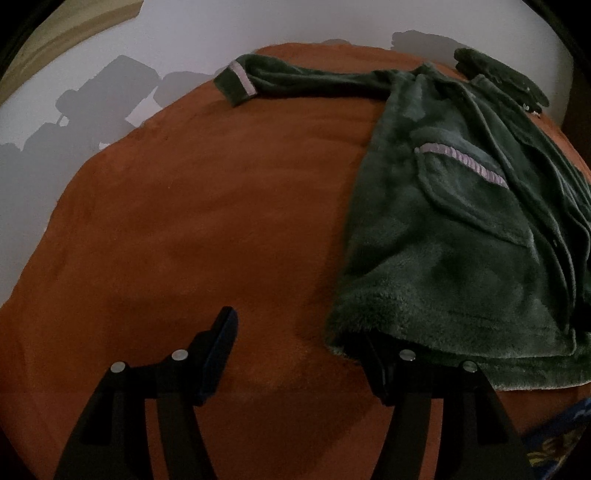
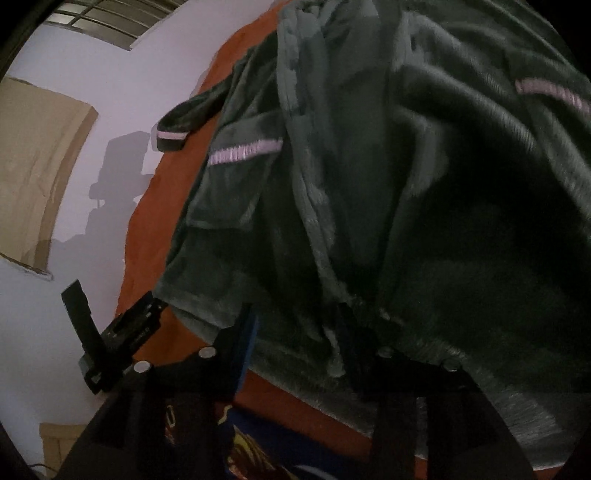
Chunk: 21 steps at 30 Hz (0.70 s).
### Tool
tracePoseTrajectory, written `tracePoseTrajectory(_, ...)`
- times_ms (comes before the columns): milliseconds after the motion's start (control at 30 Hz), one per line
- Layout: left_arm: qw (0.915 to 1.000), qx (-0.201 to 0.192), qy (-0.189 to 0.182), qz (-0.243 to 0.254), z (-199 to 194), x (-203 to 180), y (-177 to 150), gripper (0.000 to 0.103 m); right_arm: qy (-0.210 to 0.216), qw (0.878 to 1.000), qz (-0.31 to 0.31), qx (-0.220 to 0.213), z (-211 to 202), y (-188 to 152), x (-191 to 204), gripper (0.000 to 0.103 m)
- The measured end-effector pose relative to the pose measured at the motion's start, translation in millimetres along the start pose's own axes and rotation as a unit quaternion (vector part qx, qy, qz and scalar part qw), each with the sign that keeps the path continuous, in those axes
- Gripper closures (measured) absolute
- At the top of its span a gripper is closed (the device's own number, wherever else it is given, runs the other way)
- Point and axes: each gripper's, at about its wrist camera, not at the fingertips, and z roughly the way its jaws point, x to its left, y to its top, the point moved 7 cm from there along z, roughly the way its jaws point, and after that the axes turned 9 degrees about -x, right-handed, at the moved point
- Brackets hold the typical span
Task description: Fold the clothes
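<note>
Left tool (image 1: 299,332): fingers spread wide, pinching nothing; its right finger sits tucked under the near corner of the robe's hem, its left finger over bare blanket.
Right tool (image 2: 295,325): fingers spread apart at the robe's near hem, fleece draped over the right finger – I cannot see that it grips anything.
Robe (image 1: 461,229): a dark green bathrobe lying front-up on the right part of the bed, hem toward the tools, collar at the far end by the wall.
Sleeve (image 1: 295,79): stretched out flat to the left along the far edge, its cuff (image 1: 236,83) banded with a pale lilac stripe.
Pocket (image 1: 472,192): a patch pocket on the front, topped with the same lilac ribbed trim.
Bed cover (image 1: 184,221): a rust-orange blanket, short nap, smooth and mostly flat.
Handling: the fleece looks thick, plush and limp – it will likely sag and bunch when lifted, and is bulky rather than heavy; not fragile, and the pile should give the pads good purchase.
Where to grip: probably the two hem corners, each pinched through the doubled edge, so the lower half can be carried up toward the collar.
Wall (image 1: 258,26): plain pale wall behind the bed, with hard shadows on it.
</note>
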Motion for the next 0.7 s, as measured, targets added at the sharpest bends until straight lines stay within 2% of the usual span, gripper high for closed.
tracePoseTrajectory(67,1.0,-0.001,0.0,-0.001,1.0,1.0,0.1,0.038,-0.013,1.0,0.005,0.001,-1.2,-2.7,-5.7,0.094)
tracePoseTrajectory(200,1.0,-0.002,0.002,-0.005,0.1,1.2,0.0,0.038,-0.032,0.999,0.019,0.004,-2.4,-6.0,-15.3,0.092)
tracePoseTrajectory(233,1.0,-0.003,0.002,-0.006,-0.2,1.2,0.0,0.038,-0.029,0.999,0.024,0.006,-1.1,-5.7,-15.1,0.089)
tracePoseTrajectory(267,1.0,-0.003,0.003,-0.006,-0.1,0.7,-0.1,0.038,-0.033,0.999,0.023,0.006,-1.3,-5.8,-15.6,0.078)
tracePoseTrajectory(300,1.0,-0.003,0.003,-0.007,0.1,0.2,-0.2,0.038,-0.037,0.999,0.02,0.005,-1.9,-5.9,-16.3,0.061)
tracePoseTrajectory(333,1.0,-0.003,0.003,-0.007,0.3,0.2,-0.5,0.038,-0.041,0.999,0.016,0.003,-1.7,-6.1,-16.6,0.056)
tracePoseTrajectory(433,1.0,-0.002,0.003,-0.008,1.2,0.0,-0.9,0.038,-0.041,0.999,0.009,0.009,5.0,-9.5,-14.9,0.055)
tracePoseTrajectory(467,1.0,-0.002,0.003,-0.007,1.4,0.0,-0.6,0.038,-0.044,0.999,0.005,0.009,6.3,-9.9,-14.6,0.056)
tracePoseTrajectory(533,1.0,-0.002,0.003,-0.007,2.1,0.0,0.0,0.038,-0.05,0.999,-0.004,0.008,7.4,-10.8,-14.1,0.075)
tracePoseTrajectory(567,1.0,-0.002,0.002,-0.006,2.5,-0.1,0.3,0.038,-0.053,0.999,-0.009,0.007,7.4,-11.5,-13.8,0.09)
tracePoseTrajectory(700,1.0,-0.002,0.002,-0.008,2.6,0.4,0.2,0.038,-0.062,0.998,-0.024,0.004,5.3,-13.8,-12.8,0.091)
